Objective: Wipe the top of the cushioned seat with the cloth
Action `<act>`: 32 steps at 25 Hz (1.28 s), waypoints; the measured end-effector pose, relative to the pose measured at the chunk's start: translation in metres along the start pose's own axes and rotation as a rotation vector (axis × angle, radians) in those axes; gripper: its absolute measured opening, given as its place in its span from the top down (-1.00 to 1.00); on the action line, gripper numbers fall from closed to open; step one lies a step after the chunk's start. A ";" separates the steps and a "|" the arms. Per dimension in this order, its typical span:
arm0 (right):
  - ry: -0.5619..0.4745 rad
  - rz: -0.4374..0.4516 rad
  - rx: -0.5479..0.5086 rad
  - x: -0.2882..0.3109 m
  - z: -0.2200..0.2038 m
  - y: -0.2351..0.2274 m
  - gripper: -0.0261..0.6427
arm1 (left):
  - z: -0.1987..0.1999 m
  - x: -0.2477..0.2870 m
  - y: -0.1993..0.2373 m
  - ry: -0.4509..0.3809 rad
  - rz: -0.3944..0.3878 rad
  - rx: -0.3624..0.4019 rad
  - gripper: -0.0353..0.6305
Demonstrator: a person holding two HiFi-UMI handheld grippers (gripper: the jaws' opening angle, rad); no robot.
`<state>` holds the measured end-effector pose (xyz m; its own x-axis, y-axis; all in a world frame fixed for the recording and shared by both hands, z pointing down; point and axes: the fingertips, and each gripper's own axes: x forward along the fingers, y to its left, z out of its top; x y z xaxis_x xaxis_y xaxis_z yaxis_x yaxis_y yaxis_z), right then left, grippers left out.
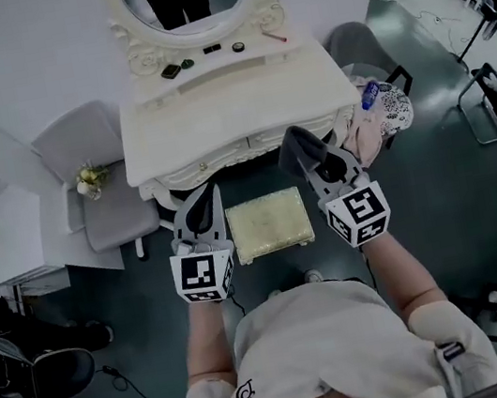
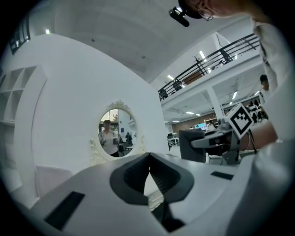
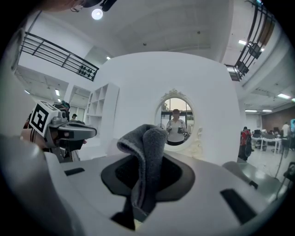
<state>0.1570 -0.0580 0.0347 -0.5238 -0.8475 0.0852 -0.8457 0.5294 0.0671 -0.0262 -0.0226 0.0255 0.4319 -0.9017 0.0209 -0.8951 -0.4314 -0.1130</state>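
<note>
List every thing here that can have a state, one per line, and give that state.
Left tool: shut, nothing in it.
Right tool: shut on the grey cloth.
Grey cloth: folded, pinched, its end sticking out past the tool's tips.
Cushioned seat: top bare, cloth not on it.
Dressing table: upright, small items on its back shelf.
Chair: piled with clothes.
</note>
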 end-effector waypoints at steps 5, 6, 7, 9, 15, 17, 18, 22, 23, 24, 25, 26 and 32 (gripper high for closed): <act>-0.010 0.008 -0.015 -0.007 0.000 -0.001 0.69 | 0.008 -0.003 -0.007 -0.026 0.009 0.009 0.85; -0.013 0.009 -0.015 -0.009 -0.001 -0.001 0.69 | 0.008 -0.004 -0.009 -0.025 0.009 0.012 0.85; -0.016 0.011 -0.014 -0.010 -0.002 -0.002 0.70 | 0.007 -0.004 -0.011 -0.020 0.011 0.015 0.85; -0.017 0.018 -0.010 -0.011 -0.004 -0.002 0.70 | 0.005 -0.005 -0.015 -0.002 0.020 0.027 0.85; -0.012 0.047 -0.010 -0.010 -0.010 0.000 0.71 | 0.002 0.000 -0.024 0.013 0.014 0.047 0.85; -0.012 0.060 -0.018 -0.009 -0.011 0.001 0.72 | -0.002 0.001 -0.026 0.021 0.008 0.029 0.85; -0.013 0.065 -0.023 -0.008 -0.011 0.002 0.72 | -0.003 0.002 -0.027 0.024 0.007 0.020 0.85; -0.013 0.080 -0.033 -0.008 -0.015 0.003 0.72 | -0.004 0.002 -0.029 0.028 0.010 0.000 0.85; -0.013 0.083 -0.035 -0.008 -0.016 0.004 0.72 | -0.005 0.002 -0.029 0.029 0.011 0.001 0.85; -0.014 0.087 -0.038 -0.007 -0.016 0.004 0.72 | -0.006 0.002 -0.030 0.031 0.011 0.003 0.85; -0.014 0.092 -0.037 -0.007 -0.017 0.005 0.72 | -0.006 0.002 -0.030 0.033 0.011 0.005 0.85; -0.014 0.098 -0.032 -0.006 -0.018 0.005 0.72 | -0.006 0.002 -0.031 0.033 0.011 0.006 0.85; -0.012 0.122 0.001 -0.005 -0.016 0.008 0.72 | -0.005 -0.001 -0.029 0.024 0.025 -0.011 0.85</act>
<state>0.1545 -0.0484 0.0512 -0.6241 -0.7771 0.0813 -0.7755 0.6288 0.0563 -0.0018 -0.0093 0.0333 0.4068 -0.9125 0.0422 -0.9067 -0.4090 -0.1029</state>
